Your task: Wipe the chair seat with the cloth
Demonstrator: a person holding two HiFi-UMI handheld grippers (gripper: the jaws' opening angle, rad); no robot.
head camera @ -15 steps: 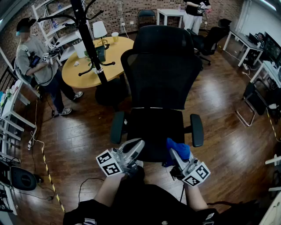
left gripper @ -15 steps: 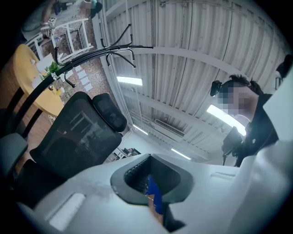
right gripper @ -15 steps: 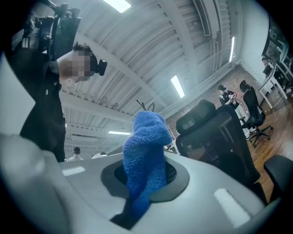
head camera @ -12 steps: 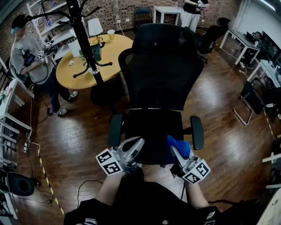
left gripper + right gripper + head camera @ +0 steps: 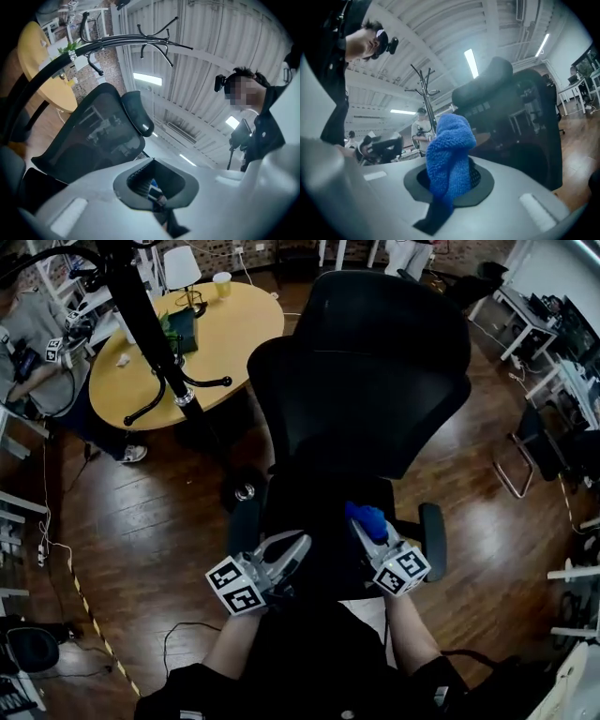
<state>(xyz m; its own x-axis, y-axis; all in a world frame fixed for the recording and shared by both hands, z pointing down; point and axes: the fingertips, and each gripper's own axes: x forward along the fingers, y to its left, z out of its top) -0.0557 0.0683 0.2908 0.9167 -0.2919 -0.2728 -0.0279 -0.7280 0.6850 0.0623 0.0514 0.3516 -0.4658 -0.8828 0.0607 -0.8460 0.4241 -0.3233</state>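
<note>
Forward over the chair (image 5: 361,409) has come the right hand-held gripper (image 5: 362,527), which half a second ago hung near the seat's front edge, and the chair now fills more of the head view, its back looming closer. That hand-held gripper is clamped on a blue cloth (image 5: 367,517), whose bunched end sticks out past the jaw tips above the right half of the seat (image 5: 314,517). I cannot tell whether the cloth touches the seat. In the right gripper view the cloth (image 5: 449,159) stands as a thick fuzzy wad between the jaws, with the chair's mesh back behind it. The left hand-held gripper (image 5: 287,552) has barely shifted: it hangs over the seat's front left part, pointing toward the back, with its jaws together and nothing between them, as the left gripper view also shows. The back (image 5: 375,371) is black mesh and hides most of the seat from above. An armrest (image 5: 432,538) lies just beside the right gripper's marker cube, and the other armrest (image 5: 246,524) lies left of the seat. Behind the chair to its left stands a black coat stand (image 5: 150,338), and beyond it a round yellow surface (image 5: 230,329) carries a cup (image 5: 221,283). A person (image 5: 37,352) stands farther left of the chair, on the wooden floor (image 5: 141,521).
</note>
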